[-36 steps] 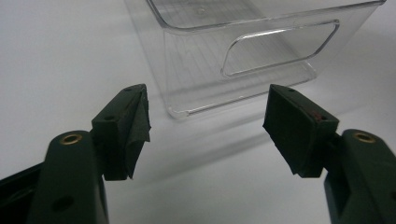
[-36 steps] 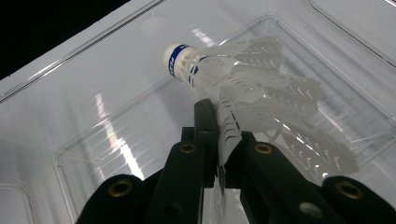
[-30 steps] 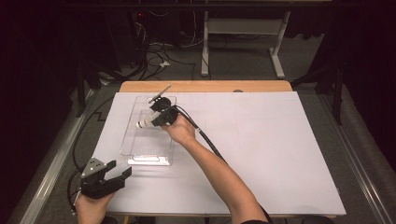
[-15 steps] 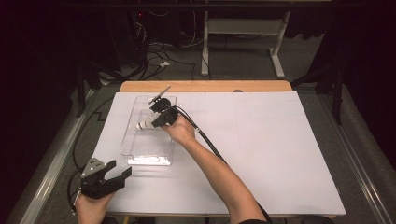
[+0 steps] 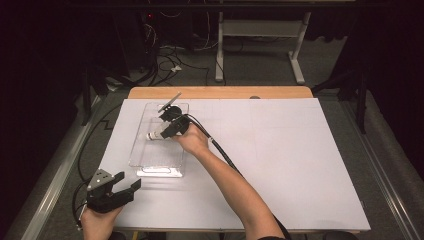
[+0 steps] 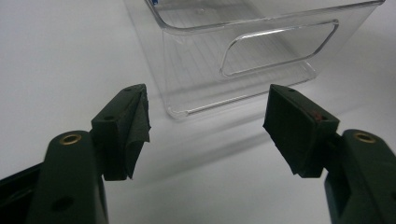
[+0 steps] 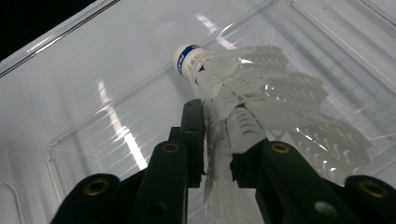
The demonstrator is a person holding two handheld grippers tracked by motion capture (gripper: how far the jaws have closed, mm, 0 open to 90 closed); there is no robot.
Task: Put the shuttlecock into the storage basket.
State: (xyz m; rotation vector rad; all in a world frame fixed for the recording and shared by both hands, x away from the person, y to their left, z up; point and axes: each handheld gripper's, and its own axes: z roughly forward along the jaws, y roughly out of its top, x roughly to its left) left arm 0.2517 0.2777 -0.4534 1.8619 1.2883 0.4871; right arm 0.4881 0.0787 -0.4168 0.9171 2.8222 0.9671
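1. Your left gripper (image 5: 129, 185) sits near the table's near-left corner, jaws wide apart with nothing between them, aimed at the handle end of the clear rectangular plastic bin (image 6: 261, 51).
2. That bin (image 5: 150, 160) lies on the white-covered table (image 5: 300, 165), toward the left edge.
3. Your right gripper (image 5: 167, 131) reaches into the bin; its jaws have just been opening, with the white feathered shuttlecock with blue-banded cork (image 7: 243, 93) between them, feathers touching the pads, grip unclear.

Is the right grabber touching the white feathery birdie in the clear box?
Touching. In the right gripper view, the right gripper has the white feather shuttlecock between its black jaws, which have just been opening; feathers lie against them, above the clear plastic bin.
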